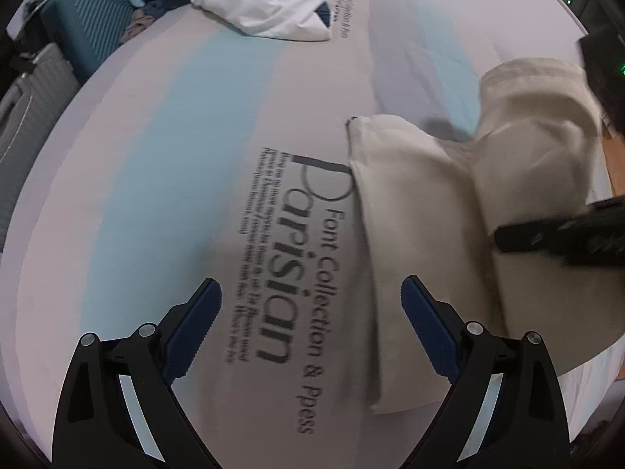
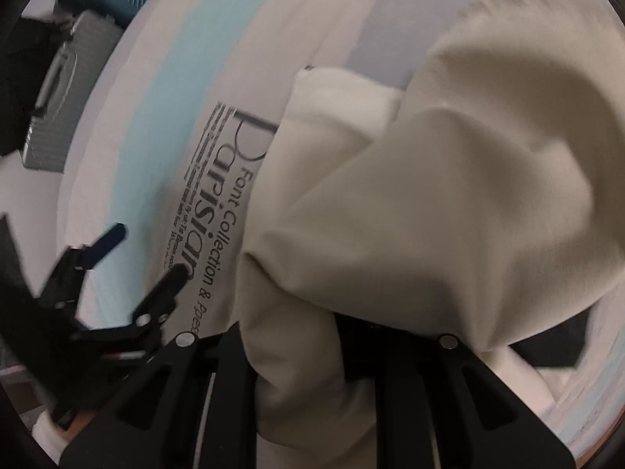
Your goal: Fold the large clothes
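Left wrist view: the left gripper (image 1: 310,305) hangs over the bedsheet (image 1: 156,164), jaws wide apart w/ nothing between them, blue pads (image 1: 193,322) bare. Below the gap sits the printed lettering (image 1: 289,273) on the sheet, reading "Parisian" and "Font Collection". The cream garment (image 1: 422,242) lies on the sheet just right of the lettering, its left edge covering the top of the big "P". Part of it is lifted into a hump at the right, where the right gripper (image 1: 562,234) shows as a dark blurred bar against the cloth. Far from the lettering, at the top of the sheet, is a white and navy clothes pile (image 1: 269,8). A teal suitcase (image 1: 86,19) and a grey suitcase (image 1: 27,109) stand off the sheet's left edge.

Right wrist view: the cream garment (image 2: 429,215) fills most of the frame, bunched & draped over the gripper's fingers, a fold running down between the black arms. Jaws nearly together, clamped on that cloth; fingertips hidden under it. The lettering (image 2: 218,211) shows just left of the garment. Left of the lettering the left gripper (image 2: 150,252) is seen, jaws apart, over the sheet (image 2: 156,90).
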Demonstrator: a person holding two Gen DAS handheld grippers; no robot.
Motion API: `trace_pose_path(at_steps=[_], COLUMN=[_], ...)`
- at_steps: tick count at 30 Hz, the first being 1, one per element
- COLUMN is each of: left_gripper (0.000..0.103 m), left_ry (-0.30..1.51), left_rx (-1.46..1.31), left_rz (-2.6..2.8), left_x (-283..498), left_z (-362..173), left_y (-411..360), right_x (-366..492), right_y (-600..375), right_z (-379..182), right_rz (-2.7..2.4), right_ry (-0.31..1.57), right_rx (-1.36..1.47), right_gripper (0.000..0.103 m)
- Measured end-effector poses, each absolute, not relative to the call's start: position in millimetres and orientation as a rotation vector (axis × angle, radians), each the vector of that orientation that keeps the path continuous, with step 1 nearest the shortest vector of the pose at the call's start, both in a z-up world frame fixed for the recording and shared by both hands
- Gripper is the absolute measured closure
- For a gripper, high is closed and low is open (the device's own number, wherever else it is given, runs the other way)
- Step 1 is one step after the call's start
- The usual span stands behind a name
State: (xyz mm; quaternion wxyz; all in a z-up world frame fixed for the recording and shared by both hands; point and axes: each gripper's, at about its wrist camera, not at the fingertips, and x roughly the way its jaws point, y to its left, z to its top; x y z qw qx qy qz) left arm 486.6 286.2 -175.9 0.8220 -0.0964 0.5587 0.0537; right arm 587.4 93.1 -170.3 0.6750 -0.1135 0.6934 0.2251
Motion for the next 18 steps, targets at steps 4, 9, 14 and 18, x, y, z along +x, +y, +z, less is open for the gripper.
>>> trace_pose_path(at_steps=[4,9,14,18], left_gripper=[0.012,0.012,0.012,0.012], left_ry=[1.197,1.201,1.202,1.192], left_rx=[-0.218,-0.240,-0.264,-0.267], left_rz=[0.134,0.159,0.187,0.193], left_x=[479.3,469.7,458.4,453.2], left_z=[-180.8,-186.9,-189.8,-185.1], left_y=[300.8,320.0,334.6,340.6], right_x=[580.8,571.9,553.4,539.8], right_y=[112.9,129.2,145.8,154.0], right_z=[-198.9,-220.7,-225.8,-231.2], right_rz=[0.490,0.467,0.438,0.425], right_ry=[1.566,1.523,1.457,1.379], right_rx=[-0.291,-0.361,-0.420,-0.461], right_gripper=[0.088,0.087,0.085,0.085])
